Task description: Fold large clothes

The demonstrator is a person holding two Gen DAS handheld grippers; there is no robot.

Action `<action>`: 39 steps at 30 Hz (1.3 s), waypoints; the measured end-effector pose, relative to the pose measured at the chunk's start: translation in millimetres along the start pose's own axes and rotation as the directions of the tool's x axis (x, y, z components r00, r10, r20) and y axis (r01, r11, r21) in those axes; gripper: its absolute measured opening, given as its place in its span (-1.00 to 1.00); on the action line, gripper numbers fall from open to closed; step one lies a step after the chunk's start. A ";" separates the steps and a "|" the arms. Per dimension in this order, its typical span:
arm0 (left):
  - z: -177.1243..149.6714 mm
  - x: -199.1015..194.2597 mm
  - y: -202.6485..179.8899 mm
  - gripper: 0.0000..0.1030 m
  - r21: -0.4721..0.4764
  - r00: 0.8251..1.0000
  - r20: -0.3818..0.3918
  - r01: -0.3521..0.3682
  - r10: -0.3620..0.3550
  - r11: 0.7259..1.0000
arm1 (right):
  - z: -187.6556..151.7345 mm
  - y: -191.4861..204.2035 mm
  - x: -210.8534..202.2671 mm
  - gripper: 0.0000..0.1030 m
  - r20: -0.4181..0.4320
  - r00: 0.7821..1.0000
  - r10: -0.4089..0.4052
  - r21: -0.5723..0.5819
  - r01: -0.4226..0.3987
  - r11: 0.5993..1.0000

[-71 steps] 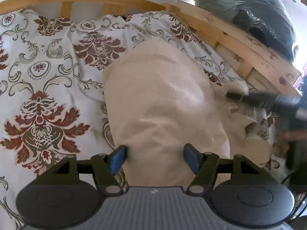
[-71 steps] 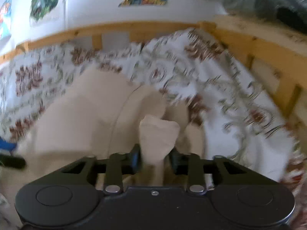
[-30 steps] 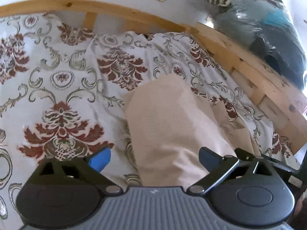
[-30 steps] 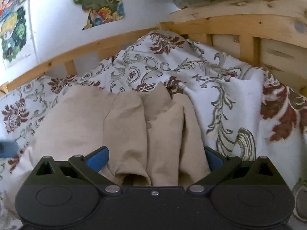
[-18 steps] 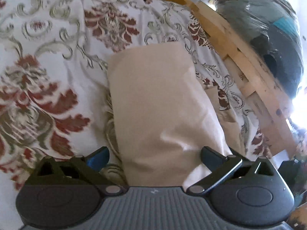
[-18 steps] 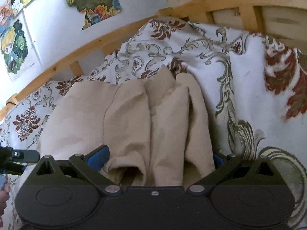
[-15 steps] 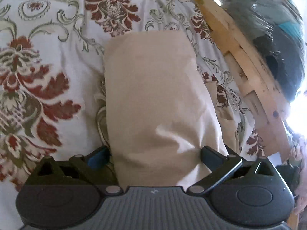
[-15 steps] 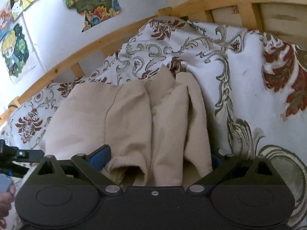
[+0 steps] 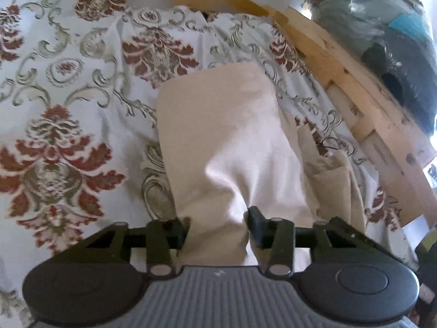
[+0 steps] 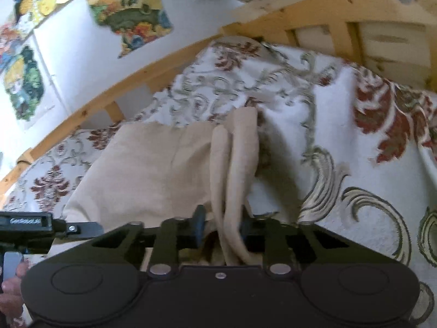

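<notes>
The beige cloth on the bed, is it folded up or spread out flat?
Folded: the beige cloth lies as a narrow strip, layers bunched along one side.

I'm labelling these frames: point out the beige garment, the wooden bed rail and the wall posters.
beige garment (image 9: 226, 136), left wrist view, its flat folded top.
wooden bed rail (image 9: 352, 82), left wrist view, the upper plank.
wall posters (image 10: 131, 13), right wrist view, the middle poster's centre.

The garment (image 9: 232, 136) is plain beige, paler where light strikes it. Under it the bedspread (image 9: 68, 87) is white with grey-green scrolls and dark red damask flowers. The bed frame (image 9: 355, 87) is pale yellow pine. Both grippers, left (image 9: 217, 225) and right (image 10: 220, 225), are black. At ten o'clock, wall posters (image 10: 131, 13) show green, yellow and orange.
</notes>
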State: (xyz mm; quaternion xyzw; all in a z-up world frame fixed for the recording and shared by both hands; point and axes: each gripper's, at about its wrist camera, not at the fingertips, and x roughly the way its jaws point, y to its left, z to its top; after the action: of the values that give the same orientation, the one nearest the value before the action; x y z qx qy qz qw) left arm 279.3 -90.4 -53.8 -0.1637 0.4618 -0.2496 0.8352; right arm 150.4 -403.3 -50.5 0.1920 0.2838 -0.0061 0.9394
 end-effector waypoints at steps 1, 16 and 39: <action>0.7 -12.1 1.5 -0.17 0.004 1.000 -0.002 0.002 -0.002 1.000 | 0.7 7.4 -4.5 -0.66 0.002 1.000 0.012 -0.016 -0.012 1.000; -28.4 -49.9 84.5 0.46 -0.049 0.995 -0.093 -0.030 0.026 0.998 | -19.5 48.1 12.6 0.70 -0.149 0.986 0.071 -0.033 -0.077 0.996; -33.6 -60.7 68.9 0.20 -0.041 0.998 -0.016 -0.066 0.066 0.997 | -26.7 85.2 13.6 -0.83 -0.148 0.974 0.171 -0.152 -0.194 0.969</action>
State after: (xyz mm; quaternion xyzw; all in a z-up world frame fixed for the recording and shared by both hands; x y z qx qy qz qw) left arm 241.7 -0.8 -64.1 -0.1640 0.4781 -0.2133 0.8361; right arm 158.0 -313.3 -47.7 0.1385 0.3268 0.1171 0.9275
